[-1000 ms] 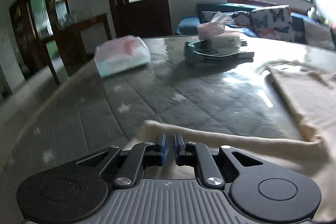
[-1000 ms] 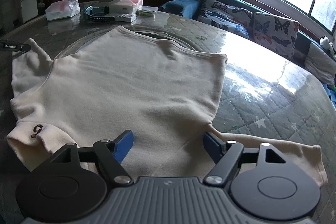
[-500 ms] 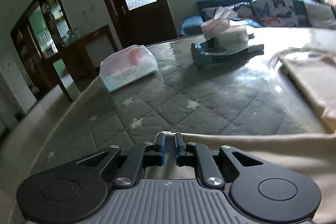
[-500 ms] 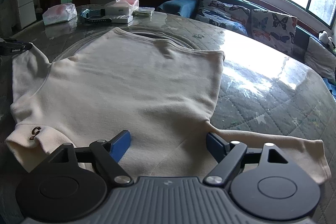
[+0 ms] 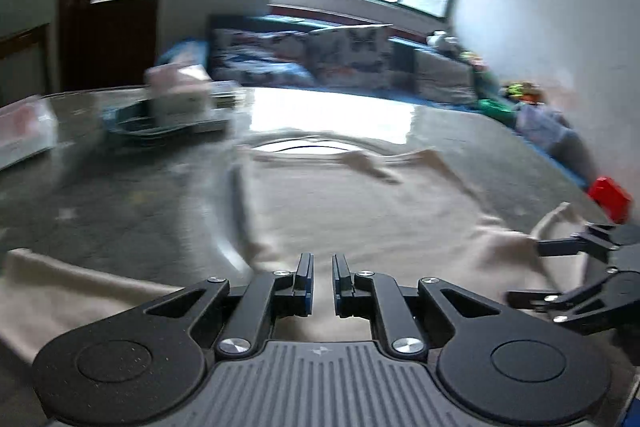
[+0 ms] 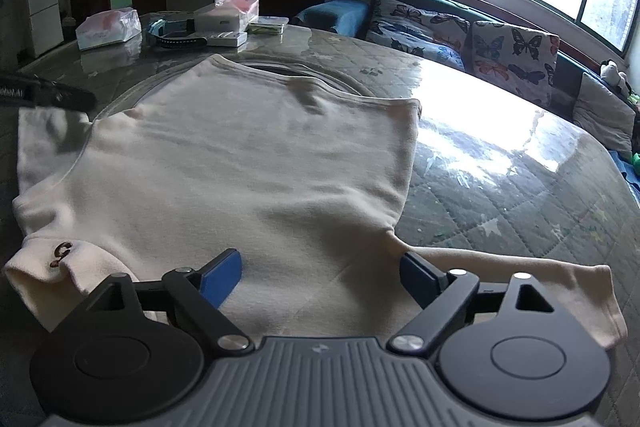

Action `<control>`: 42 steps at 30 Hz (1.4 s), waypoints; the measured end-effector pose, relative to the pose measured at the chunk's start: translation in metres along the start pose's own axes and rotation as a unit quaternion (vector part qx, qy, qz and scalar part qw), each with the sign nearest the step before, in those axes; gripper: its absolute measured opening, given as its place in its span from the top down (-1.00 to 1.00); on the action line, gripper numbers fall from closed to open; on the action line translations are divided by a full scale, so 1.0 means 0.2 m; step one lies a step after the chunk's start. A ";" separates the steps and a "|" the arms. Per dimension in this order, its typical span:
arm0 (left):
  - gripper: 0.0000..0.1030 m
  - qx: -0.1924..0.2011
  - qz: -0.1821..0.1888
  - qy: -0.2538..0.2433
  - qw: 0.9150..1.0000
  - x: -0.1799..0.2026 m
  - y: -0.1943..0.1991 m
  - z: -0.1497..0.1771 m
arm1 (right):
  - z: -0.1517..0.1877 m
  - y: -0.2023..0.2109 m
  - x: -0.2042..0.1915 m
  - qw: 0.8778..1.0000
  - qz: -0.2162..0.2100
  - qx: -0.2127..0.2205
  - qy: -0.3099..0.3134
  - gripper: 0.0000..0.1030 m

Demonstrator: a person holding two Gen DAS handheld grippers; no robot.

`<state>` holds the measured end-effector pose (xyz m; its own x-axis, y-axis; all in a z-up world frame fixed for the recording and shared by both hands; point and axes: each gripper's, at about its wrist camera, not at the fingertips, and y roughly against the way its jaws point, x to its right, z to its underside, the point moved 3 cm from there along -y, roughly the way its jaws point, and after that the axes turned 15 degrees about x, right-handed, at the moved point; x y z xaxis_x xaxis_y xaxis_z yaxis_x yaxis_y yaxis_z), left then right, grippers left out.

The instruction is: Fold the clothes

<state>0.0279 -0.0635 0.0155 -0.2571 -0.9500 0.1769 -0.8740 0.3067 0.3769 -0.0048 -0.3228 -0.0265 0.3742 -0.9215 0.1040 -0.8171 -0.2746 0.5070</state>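
A cream sweatshirt (image 6: 240, 163) lies flat on the glass-topped table (image 6: 500, 187), one sleeve (image 6: 520, 275) stretched right, the other cuff (image 6: 60, 259) folded in at the lower left. My right gripper (image 6: 320, 273) is open wide, low over the shirt's near part. My left gripper (image 5: 322, 267) has its jaws a narrow gap apart with nothing clearly between them; it hovers over the shirt (image 5: 360, 211), with a sleeve (image 5: 72, 291) at its left. The left gripper's edge shows at the far left of the right wrist view (image 6: 44, 95). The right gripper shows in the left wrist view (image 5: 580, 267).
At the table's far end sit a tissue pack (image 6: 108, 27), a box with a plastic bag (image 6: 228, 13) and a dark blue tray (image 6: 176, 37). A sofa with butterfly cushions (image 6: 480, 35) stands behind. A red object (image 5: 610, 197) sits at the right.
My left gripper has swung right, from facing the tissue pack and door to facing the shirt and window, and its jaws have parted slightly. The right gripper has barely moved.
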 end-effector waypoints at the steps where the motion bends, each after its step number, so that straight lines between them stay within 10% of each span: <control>1: 0.78 -0.002 0.001 0.001 1.000 0.01 -0.02 0.01 | 0.00 0.00 0.00 1.000 0.000 0.000 -0.002 -0.76; 24: 0.79 -0.041 -0.040 0.021 0.998 -0.12 -0.20 0.03 | 0.04 -0.02 0.06 0.999 -0.001 0.000 -0.043 -1.00; 42: 0.77 -0.019 0.084 -0.174 0.981 0.26 0.24 0.28 | -0.03 0.09 -0.13 0.999 -0.037 0.032 -0.016 -1.00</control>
<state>-0.0502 -0.1016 -0.0083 -0.5274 -0.8459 -0.0792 -0.7926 0.4562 0.4046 -0.0267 -0.3023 -0.0138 0.4207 -0.9063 0.0401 -0.8149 -0.3581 0.4559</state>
